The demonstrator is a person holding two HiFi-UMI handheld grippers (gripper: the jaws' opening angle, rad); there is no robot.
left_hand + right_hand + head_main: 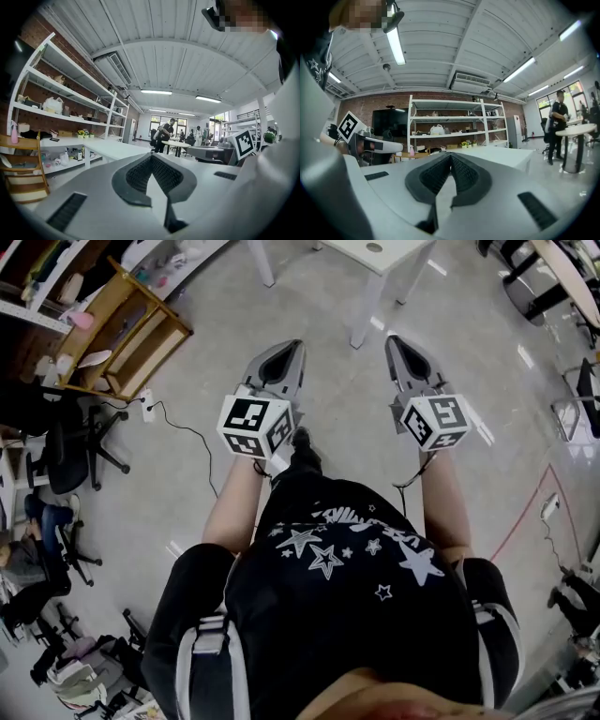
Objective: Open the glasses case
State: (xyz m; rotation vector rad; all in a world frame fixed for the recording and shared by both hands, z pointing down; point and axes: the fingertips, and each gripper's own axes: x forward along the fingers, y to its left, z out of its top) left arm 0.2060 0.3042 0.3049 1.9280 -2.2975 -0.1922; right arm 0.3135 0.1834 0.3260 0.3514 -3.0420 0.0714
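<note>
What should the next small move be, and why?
Probably step toward the white table ahead and look for the glasses case, since no view shows it. The left gripper and right gripper are both shut with nothing between the jaws, held level over the floor, so there is nothing within reach to open yet.

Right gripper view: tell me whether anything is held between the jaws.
No, the right gripper has its jaws pressed together, with nothing between them.
</note>
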